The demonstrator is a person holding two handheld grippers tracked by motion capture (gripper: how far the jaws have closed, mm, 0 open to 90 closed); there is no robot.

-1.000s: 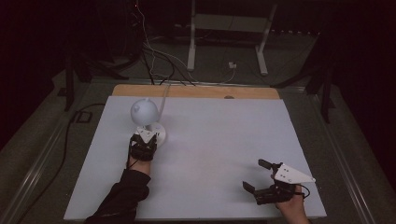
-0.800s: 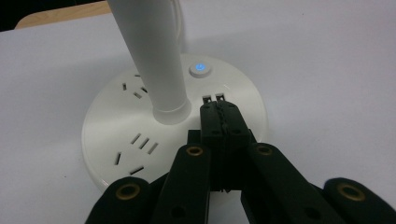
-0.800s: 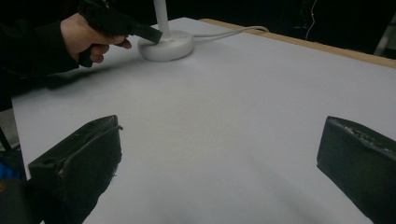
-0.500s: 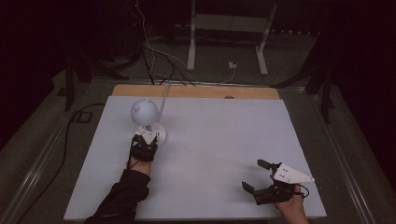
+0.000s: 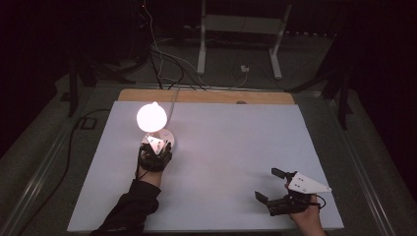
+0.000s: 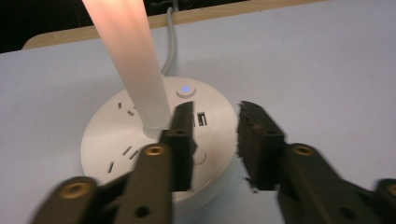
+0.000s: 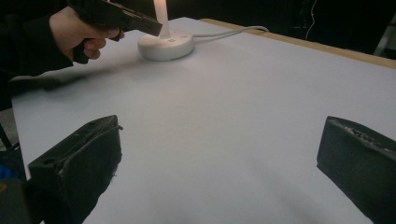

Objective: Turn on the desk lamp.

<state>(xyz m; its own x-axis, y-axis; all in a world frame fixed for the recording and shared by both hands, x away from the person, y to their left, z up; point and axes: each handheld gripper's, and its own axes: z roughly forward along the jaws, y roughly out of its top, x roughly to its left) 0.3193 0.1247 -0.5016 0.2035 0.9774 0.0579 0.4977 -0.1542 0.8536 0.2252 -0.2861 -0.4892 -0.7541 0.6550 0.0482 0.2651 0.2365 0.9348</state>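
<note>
**Lamp lit, left gripper at base**

Desk lamp point(image 5: 156, 129) on left-rear part of white table point(image 5: 236, 147), round base point(image 6: 154, 135) with sockets, USB port and small blue-lit button point(image 6: 186, 89). Globe point(image 5: 151, 117) glowing bright, stem point(image 6: 133, 65) glowing too. Grey cord point(image 6: 172, 37) running off back edge.

Left gripper point(image 6: 215, 140) just over near rim of base, jaws narrow with a small gap, holding nothing; left jaw tip beside stem foot, over the base top. Right gripper point(image 5: 276, 187) well apart at near-right corner, jaws spread wide, empty, idle above bare table. From right gripper view, left hand point(image 7: 79, 32) and its tool seen beside base.

Step in hand, judged: switching lamp, probably just done or finishing. To do well: press with one jaw tip only, straight down on the control, light touch so base stays put; avoid knocking stem; lift clear upward, not sideways. Which control got pressed: cannot tell.

Versus earlier frames: globe was dull grey-white, now blazing. Left gripper position about same at base. Right gripper unchanged.
</note>
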